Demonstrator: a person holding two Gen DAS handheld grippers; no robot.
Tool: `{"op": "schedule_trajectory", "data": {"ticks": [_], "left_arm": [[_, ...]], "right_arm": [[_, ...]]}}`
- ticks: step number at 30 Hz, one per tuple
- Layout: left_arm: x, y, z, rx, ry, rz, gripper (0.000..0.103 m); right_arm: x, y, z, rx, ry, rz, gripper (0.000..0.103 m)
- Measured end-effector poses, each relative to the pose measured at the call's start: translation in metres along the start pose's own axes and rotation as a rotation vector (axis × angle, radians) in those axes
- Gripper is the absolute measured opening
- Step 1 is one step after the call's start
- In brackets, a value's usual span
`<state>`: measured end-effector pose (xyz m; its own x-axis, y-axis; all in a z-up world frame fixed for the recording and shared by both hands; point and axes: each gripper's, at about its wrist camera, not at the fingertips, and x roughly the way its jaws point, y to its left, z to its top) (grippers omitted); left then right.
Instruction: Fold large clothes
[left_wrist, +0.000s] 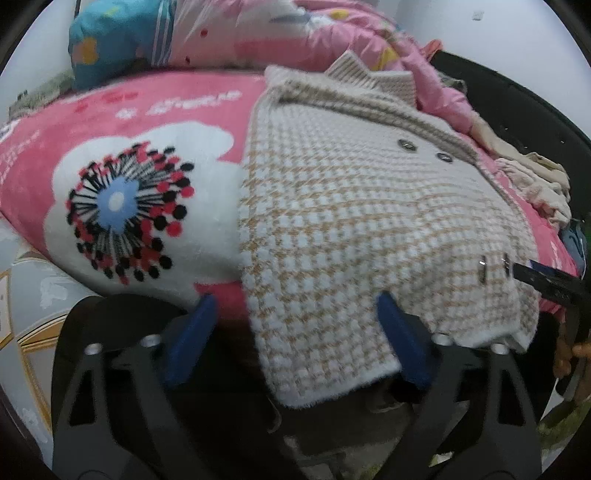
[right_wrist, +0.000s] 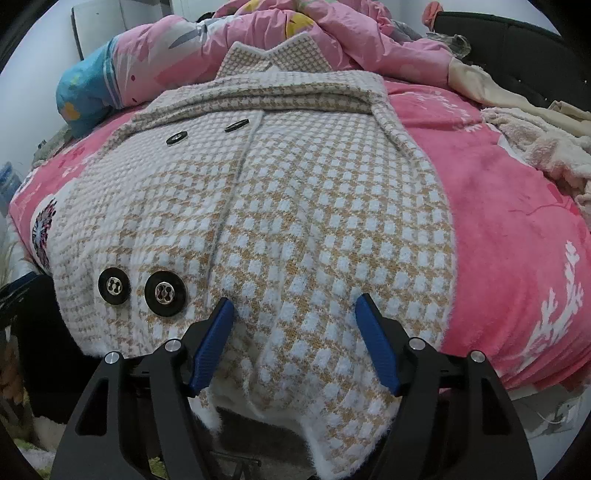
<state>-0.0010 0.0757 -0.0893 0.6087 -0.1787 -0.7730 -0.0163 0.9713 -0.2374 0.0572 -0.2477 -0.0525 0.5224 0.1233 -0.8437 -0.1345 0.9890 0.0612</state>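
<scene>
A large tan-and-white houndstooth coat (left_wrist: 351, 206) lies flat on a pink bed blanket (left_wrist: 155, 110), collar at the far end, hem hanging over the near bed edge. It also fills the right wrist view (right_wrist: 280, 206), with two black buttons (right_wrist: 166, 293) near the hem at left. My left gripper (left_wrist: 295, 306) is open, its jaws straddling the coat's left hem corner. My right gripper (right_wrist: 293, 304) is open over the hem's middle, blue fingers (right_wrist: 376, 339) resting on the cloth. Part of the right gripper shows at the left wrist view's right edge (left_wrist: 546, 284).
A pink quilt (right_wrist: 332, 33) and a blue pillow (left_wrist: 110, 40) are heaped at the bed's far end. Cream clothes (right_wrist: 546, 147) lie on the bed's right side. A black headboard or frame (left_wrist: 517, 96) runs along the right. Floor shows below the bed edge.
</scene>
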Motion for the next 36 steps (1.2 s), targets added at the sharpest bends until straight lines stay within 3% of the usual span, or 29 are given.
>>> {"op": "schedule_trajectory", "data": {"ticks": [5, 16, 20, 27, 36], "left_arm": [[0.026, 0.027, 0.002, -0.086, 0.123, -0.057, 0.067], [0.034, 0.021, -0.008, -0.037, 0.247, -0.043, 0.059], [0.032, 0.018, -0.01, -0.017, 0.277, -0.026, 0.057], [0.029, 0.007, -0.022, 0.058, 0.334, 0.022, 0.057], [0.034, -0.008, -0.03, 0.168, 0.382, 0.121, 0.057]], "right_arm": [[0.0, 0.001, 0.0, -0.007, -0.002, -0.002, 0.068], [-0.007, -0.005, -0.005, -0.026, -0.009, 0.036, 0.068], [-0.019, -0.024, -0.015, 0.037, 0.006, 0.101, 0.068], [-0.037, -0.074, -0.047, 0.22, 0.059, 0.114, 0.068], [-0.005, -0.095, -0.072, 0.37, 0.16, 0.229, 0.066]]}}
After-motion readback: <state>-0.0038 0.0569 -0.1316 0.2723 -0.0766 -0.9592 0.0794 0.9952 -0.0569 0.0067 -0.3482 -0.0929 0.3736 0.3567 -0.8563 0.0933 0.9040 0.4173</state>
